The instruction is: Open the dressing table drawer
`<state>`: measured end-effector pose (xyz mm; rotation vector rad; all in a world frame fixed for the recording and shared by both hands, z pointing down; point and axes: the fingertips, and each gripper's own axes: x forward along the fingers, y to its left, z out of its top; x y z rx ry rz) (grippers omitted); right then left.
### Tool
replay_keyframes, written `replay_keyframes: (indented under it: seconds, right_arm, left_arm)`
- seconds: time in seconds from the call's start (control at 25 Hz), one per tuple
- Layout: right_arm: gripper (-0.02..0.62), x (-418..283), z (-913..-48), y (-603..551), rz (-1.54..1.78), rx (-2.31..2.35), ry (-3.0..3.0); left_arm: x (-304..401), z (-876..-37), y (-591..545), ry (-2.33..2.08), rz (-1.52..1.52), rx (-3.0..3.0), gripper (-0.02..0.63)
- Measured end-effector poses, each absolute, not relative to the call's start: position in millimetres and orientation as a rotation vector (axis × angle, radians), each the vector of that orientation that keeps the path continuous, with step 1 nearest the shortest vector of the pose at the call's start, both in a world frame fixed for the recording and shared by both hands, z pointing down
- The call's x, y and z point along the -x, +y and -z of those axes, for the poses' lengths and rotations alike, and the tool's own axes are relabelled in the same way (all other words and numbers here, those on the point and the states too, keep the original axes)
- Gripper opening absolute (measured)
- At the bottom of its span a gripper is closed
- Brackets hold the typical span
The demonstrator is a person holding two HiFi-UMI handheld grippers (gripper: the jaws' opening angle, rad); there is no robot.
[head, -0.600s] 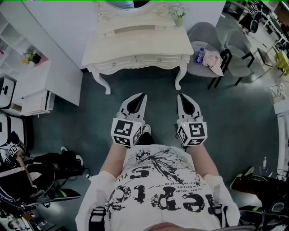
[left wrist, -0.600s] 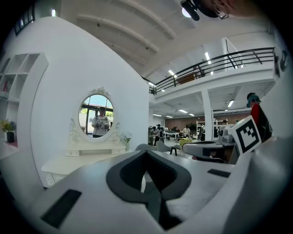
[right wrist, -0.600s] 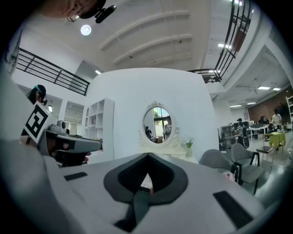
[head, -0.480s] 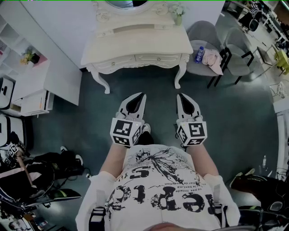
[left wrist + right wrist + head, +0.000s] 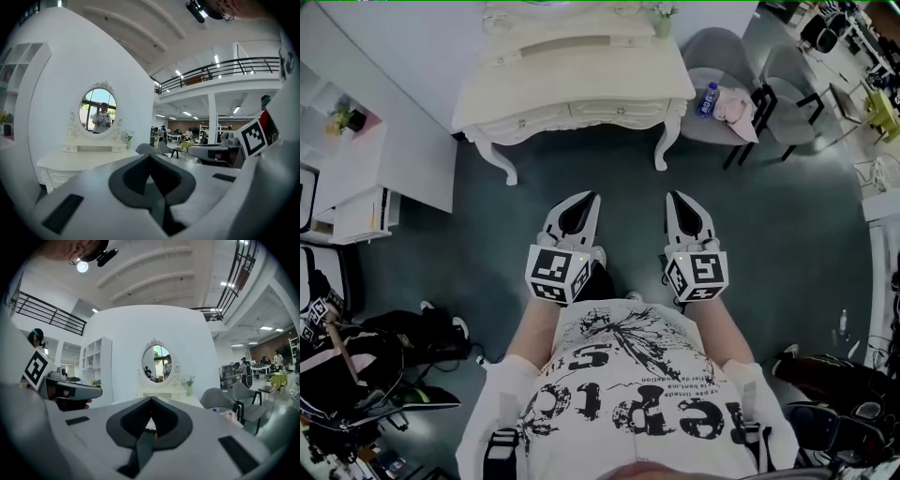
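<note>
floor (image 5: 787,244): dark teal | wall (image 5: 403,47): white | grey chairs (image 5: 724,56): right

Left gripper (image 5: 591,199) centre-left of frame, jaws together, nothing between them, right gripper (image 5: 674,197) centre-right, jaws together, nothing between them, both side by side, tips toward top of frame, bare forearms (image 5: 532,330) behind them.

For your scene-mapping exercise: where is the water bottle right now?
In the head view, the water bottle sits on the grey chair just right of the dressing table, beside a pink cloth.

Open office hall: mezzanine (image 5: 220,70), shelving (image 5: 96,366), chairs (image 5: 727,56)
</note>
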<state>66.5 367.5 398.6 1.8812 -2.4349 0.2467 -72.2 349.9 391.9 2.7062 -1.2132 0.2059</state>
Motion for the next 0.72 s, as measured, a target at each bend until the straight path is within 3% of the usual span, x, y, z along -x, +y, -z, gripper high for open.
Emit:
replay_keyframes:
  seconds: [0.72]
  right_arm:
    - [0.018, -25, -421, 214, -0.292, -1.885, -2.351]
  left_arm:
    - [120, -403, 193, -1.176, -0.214, -2.726, 0.018]
